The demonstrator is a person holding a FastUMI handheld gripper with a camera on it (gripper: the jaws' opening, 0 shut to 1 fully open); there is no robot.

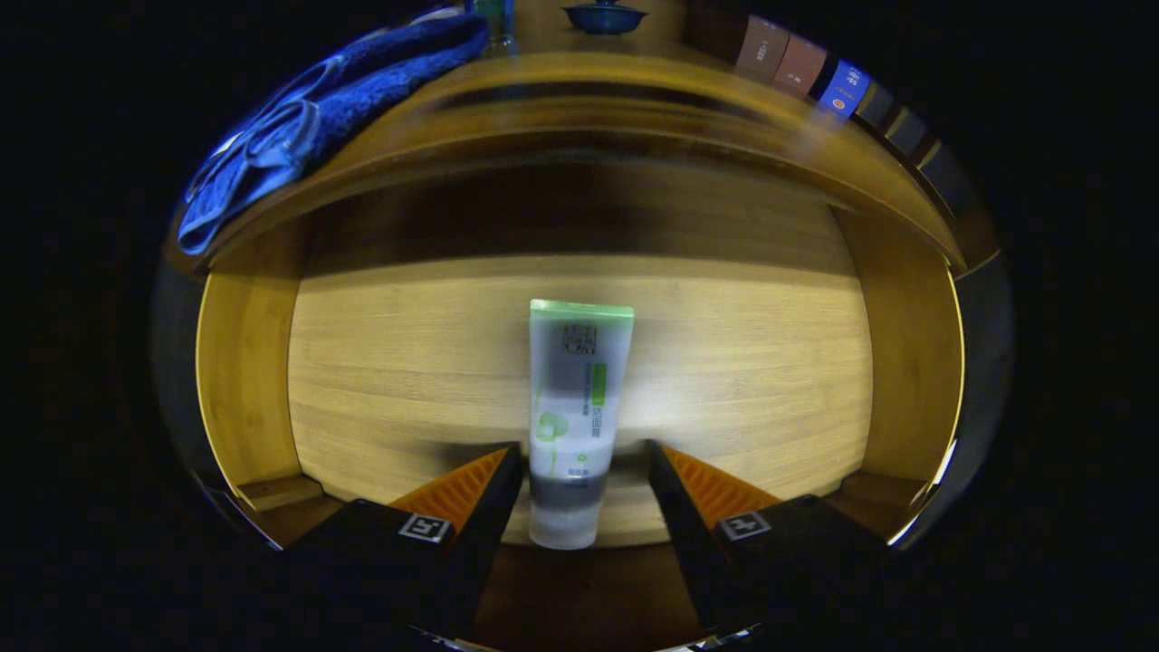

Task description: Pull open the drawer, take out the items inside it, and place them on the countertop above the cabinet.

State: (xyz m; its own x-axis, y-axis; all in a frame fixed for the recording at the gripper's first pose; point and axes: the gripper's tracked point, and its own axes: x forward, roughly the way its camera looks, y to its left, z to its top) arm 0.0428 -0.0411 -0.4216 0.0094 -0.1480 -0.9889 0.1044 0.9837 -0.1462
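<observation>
The wooden drawer (pixel 380 362) is pulled out and I look down into it. A white tube with a green end (pixel 575 398) lies on the drawer's floor, pointing away from me. My gripper (pixel 584 453) is open, and the tube's near, capped end lies between the two fingers; the left one is close to it, the right one stands apart. The countertop (pixel 579 81) runs above the drawer's back. A blue towel (pixel 317 118) lies on its left part.
On the countertop beyond the drawer stand a dark blue bowl (pixel 604 16) and a row of small boxes (pixel 801 68) to the right. The drawer's side walls (pixel 240 380) rise on both sides of the tube.
</observation>
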